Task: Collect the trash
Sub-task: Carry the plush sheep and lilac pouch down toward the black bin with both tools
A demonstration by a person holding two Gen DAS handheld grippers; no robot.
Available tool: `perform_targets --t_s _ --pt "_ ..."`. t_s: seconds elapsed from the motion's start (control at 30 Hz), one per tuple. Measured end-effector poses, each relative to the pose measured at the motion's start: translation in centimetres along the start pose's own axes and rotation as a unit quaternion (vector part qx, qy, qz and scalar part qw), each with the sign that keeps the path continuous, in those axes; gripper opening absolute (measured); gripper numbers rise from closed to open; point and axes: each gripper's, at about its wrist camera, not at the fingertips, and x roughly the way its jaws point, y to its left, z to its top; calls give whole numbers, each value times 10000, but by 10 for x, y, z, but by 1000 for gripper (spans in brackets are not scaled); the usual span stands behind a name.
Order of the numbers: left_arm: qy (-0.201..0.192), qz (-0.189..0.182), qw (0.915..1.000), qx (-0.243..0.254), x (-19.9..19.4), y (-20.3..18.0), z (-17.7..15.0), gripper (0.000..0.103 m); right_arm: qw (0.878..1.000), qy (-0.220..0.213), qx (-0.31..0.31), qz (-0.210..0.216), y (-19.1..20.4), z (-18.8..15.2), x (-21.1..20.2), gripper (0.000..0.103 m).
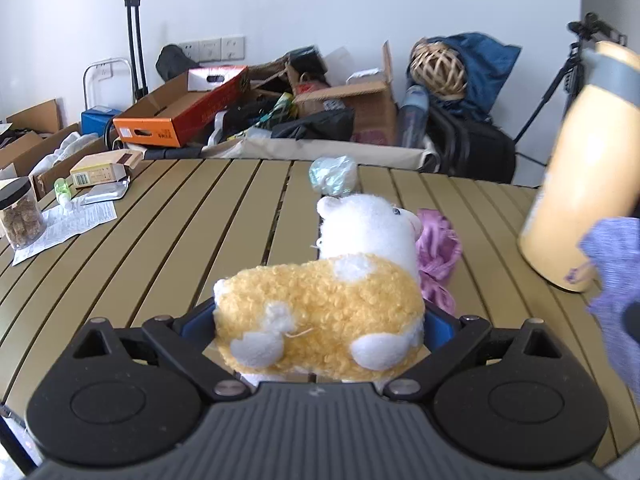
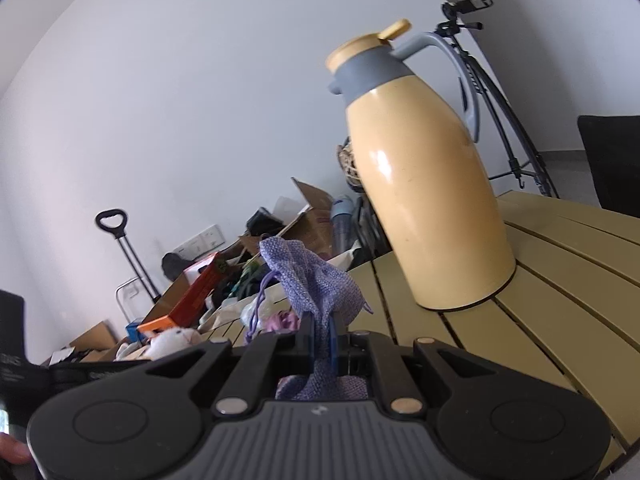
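- My left gripper [image 1: 320,320] is clamped on the plush sheep [image 1: 320,312] — body squeezed between the pads, head pointing away from me.
- My right gripper [image 2: 322,340] pinches the purple mesh pouch [image 2: 316,280]; flask [image 2: 428,176] stands just ahead-right.
- Crumpled wrapper [image 1: 332,174] lies beyond the sheep — probably the real trash.
- Carry low, grip steady, clear the flask.

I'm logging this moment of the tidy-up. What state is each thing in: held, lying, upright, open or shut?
Left hand-held gripper: shut on the plush sheep.
Plush sheep: held between the fingers.
Right hand-held gripper: shut on the purple pouch.
Purple pouch: held, drawstring hanging loose.
Thermos jug: upright on the table, lid on.
Pink cloth: crumpled on the table.
Jar: upright, lid on.
Crumpled plastic: lying on the table.
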Motion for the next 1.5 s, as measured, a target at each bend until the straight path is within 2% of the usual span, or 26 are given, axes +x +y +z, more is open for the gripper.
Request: perform_targets --t_s 0.23,0.4,0.67,0.87,0.97,1.13,1.5 --pt "-214 -291 9993 -23 -53 8 -28 99 9993 -2 -334 140 16 -11 -30 7" --pt "-301 -474 9984 -15 -86 11 -51 99 9985 127 -465 271 24 -32 -56 7" --pt "-353 -584 9977 -48 -121 18 -92 99 9963 272 -723 374 30 -61 -92 7" --pt "-360 -682 9970 -101 -143 28 -120 99 9949 477 -698 541 28 -85 -116 7" --pt "-340 -707 9969 -90 -152 34 -134 99 9939 556 -754 580 30 -96 -128 7" --pt "-240 -704 9972 -59 -159 42 -156 99 9912 956 -732 556 32 -120 -138 7" --pt "126 -645 9978 -87 -152 62 -201 99 9831 1538 -916 379 40 -153 -142 7"
